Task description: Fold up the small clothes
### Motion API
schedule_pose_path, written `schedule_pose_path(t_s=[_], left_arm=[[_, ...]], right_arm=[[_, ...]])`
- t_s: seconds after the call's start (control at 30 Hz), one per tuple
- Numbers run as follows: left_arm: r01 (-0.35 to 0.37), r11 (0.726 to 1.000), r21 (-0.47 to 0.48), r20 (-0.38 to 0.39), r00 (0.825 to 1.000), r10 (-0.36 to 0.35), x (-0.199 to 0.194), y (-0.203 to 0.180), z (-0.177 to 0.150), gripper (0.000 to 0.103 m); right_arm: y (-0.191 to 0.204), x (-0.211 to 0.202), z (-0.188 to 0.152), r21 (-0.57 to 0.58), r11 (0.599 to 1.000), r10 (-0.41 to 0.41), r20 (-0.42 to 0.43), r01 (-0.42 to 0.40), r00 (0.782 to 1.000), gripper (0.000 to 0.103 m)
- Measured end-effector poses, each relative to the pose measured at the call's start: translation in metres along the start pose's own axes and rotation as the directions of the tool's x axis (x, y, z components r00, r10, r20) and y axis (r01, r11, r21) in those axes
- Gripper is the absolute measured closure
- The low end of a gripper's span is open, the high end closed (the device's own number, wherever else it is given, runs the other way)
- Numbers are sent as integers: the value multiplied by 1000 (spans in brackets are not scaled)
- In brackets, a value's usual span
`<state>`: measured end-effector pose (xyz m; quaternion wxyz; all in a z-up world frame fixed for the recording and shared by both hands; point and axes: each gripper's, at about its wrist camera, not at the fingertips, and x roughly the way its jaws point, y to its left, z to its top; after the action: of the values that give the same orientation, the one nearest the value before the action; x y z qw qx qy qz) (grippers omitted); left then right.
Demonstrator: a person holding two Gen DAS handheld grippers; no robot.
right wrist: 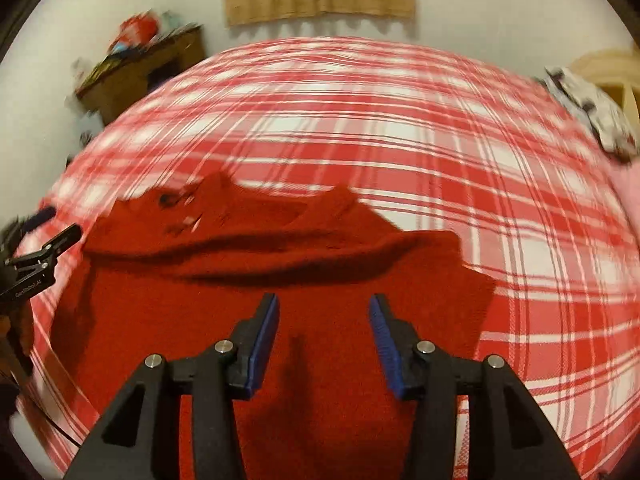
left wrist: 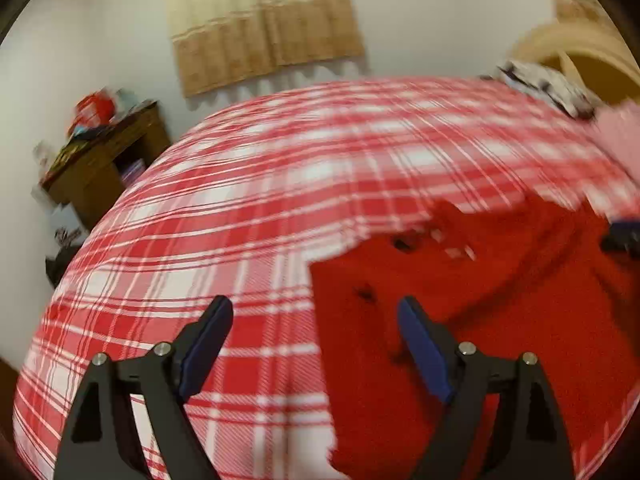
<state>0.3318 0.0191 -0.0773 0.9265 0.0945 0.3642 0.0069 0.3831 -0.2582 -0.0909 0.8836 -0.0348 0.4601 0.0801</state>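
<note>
Red garment [right wrist: 280, 280] lies on the plaid bedspread [left wrist: 240, 200] — left gripper [left wrist: 314, 312] spread wide, right gripper [right wrist: 324, 308] partly open — both empty.

A garment [right wrist: 280, 280] lies spread on the bed [right wrist: 400, 128], near its front edge. In the right wrist view its far part is folded back over the rest, making a ridge across it. The right claw [right wrist: 324, 304] hangs over the garment's near half; the left claw [left wrist: 316, 308] straddles the garment's left edge, one finger over the bed, the other over the cloth. Behind the bed, on the left, stands a cabinet [left wrist: 104, 160] with clutter on top. A curtain [left wrist: 264, 20] hangs on the wall behind. A bundle [right wrist: 596, 112] lies at the bed's far right.
</note>
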Motion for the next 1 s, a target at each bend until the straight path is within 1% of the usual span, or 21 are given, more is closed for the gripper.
schedule_pose_path(t_s=[0.03, 0.13, 0.17, 0.23, 0.27, 0.3, 0.33, 0.4, 0.43, 0.5, 0.57, 0.67, 0.7, 0.73, 0.77, 0.8, 0.87, 0.93, 1.0], left_arm=[[4, 1000, 7, -4, 1000, -4, 0, -2, -1, 16], [34, 999, -9, -34, 999, -34, 8, -6, -1, 14], [23, 1000, -5, -44, 999, -23, 14, -7, 1, 14], [-19, 1000, 4, -39, 999, 19, 22, -7, 6, 13], [-59, 998, -16, -35, 998, 59, 28, -2, 12, 13], [-85, 995, -43, -37, 996, 84, 30, 5, 15, 14], [-108, 989, -99, -39, 994, 105, 33, 17, 21, 14], [-99, 980, -174, -31, 995, 95, 31, 35, 29, 14], [-98, 977, -188, -25, 995, 95, 29, 39, 30, 14], [-96, 976, -196, -6, 995, 97, 20, 47, 28, 13], [-98, 977, -191, -3, 995, 99, 13, 48, 23, 13], [-69, 984, -162, 12, 997, 72, -3, 45, 8, 13], [-35, 992, -124, 36, 999, 39, -12, 37, 2, 12], [-23, 998, -65, 48, 998, 27, -19, 24, -4, 5], [-29, 999, -20, 48, 998, 30, -18, 15, -4, 0], [-38, 997, 61, 36, 999, 35, -16, -3, -8, 0], [-15, 991, 132, -14, 1000, 17, -5, -21, -8, 0], [-52, 987, 154, -35, 998, 58, 12, -33, -3, 0], [-88, 988, 124, -42, 995, 94, 29, -29, 10, 0]], right_arm=[[4, -1, -3, -8, 1000, 6, 4, -6, 1000, 55], [5, 0, -10, 29, 997, 77, -7, -77, 997, 54], [7, 2, -12, 32, 996, 84, -15, -84, 996, 54], [8, 3, -15, 26, 998, 62, -15, -61, 998, 54], [10, 2, -16, 24, 998, 59, -12, -59, 998, 54], [10, 0, -18, 27, 998, 64, -8, -64, 998, 54], [10, -2, -20, 33, 997, 72, -2, -72, 997, 54], [10, -5, -23, 39, 996, 76, 4, -76, 997, 54], [10, -7, -26, 38, 996, 77, 7, -77, 997, 54], [10, -11, -32, 34, 996, 81, 10, -82, 997, 54], [10, -14, -38, 34, 996, 77, 7, -77, 997, 54], [7, -25, -52, 41, 995, 86, 12, -87, 996, 54], [8, -27, -55, 40, 996, 85, 11, -85, 996, 54], [9, -29, -58, 36, 996, 83, 8, -83, 997, 53], [10, -30, -59, 33, 996, 80, 7, -80, 997, 53], [12, -33, -61, 30, 997, 75, 9, -76, 997, 53], [14, -37, -62, 32, 997, 74, 18, -75, 997, 53], [18, -42, -63, 35, 996, 83, 27, -84, 996, 53], [23, -46, -66, 24, 996, 84, 33, -85, 996, 53]])
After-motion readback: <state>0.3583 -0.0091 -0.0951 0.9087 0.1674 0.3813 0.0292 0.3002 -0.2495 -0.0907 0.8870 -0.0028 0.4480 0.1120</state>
